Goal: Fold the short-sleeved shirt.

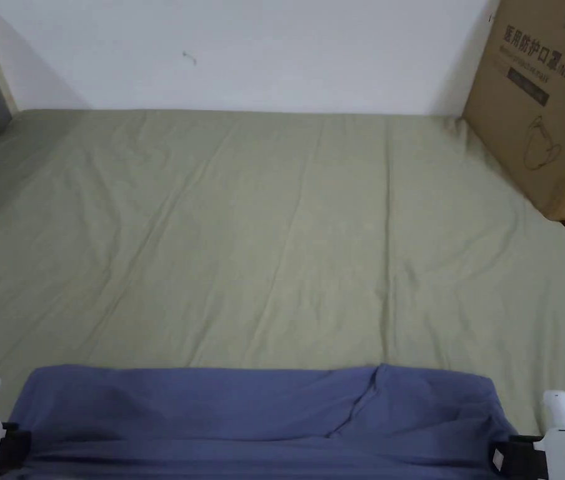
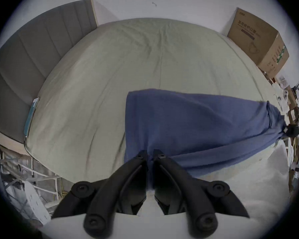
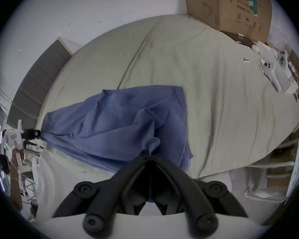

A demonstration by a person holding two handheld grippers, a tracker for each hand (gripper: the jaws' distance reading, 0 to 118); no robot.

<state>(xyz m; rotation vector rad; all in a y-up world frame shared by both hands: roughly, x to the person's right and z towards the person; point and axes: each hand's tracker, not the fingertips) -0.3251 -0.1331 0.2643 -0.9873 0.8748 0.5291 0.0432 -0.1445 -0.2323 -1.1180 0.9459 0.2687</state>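
**Shirt stretched between both grippers at near edge of bed**

Between my two grippers the blue shirt [image 1: 256, 412] hangs taut, long axis running straight across from L to R, parallel to the near edge of the bed sheet [image 1: 275, 237]. Far part of the fabric lies flat on the sheet ahead of both grippers; near part is lifted off the edge.

Left gripper [image 2: 150, 154]: jaws nearly together, both pressing on a bunched corner of shirt right at the tips. Cloth fans out ahead and to the right of it, toward the right gripper [image 2: 289, 130] at the far end.

Right gripper [image 3: 150, 154]: jaws closed to a slit, pinching a gathered fold of shirt. Fabric spreads ahead and left toward the left gripper. A sleeve w/ hem seam lies ahead, slightly right of the tips.

Cardboard box [image 1: 544, 106] sits well ahead and right of the right gripper, against the wall [image 1: 244, 50]. It carries printed writing and a line drawing; text too small to make out reliably. Green tape on its side in the right gripper view.
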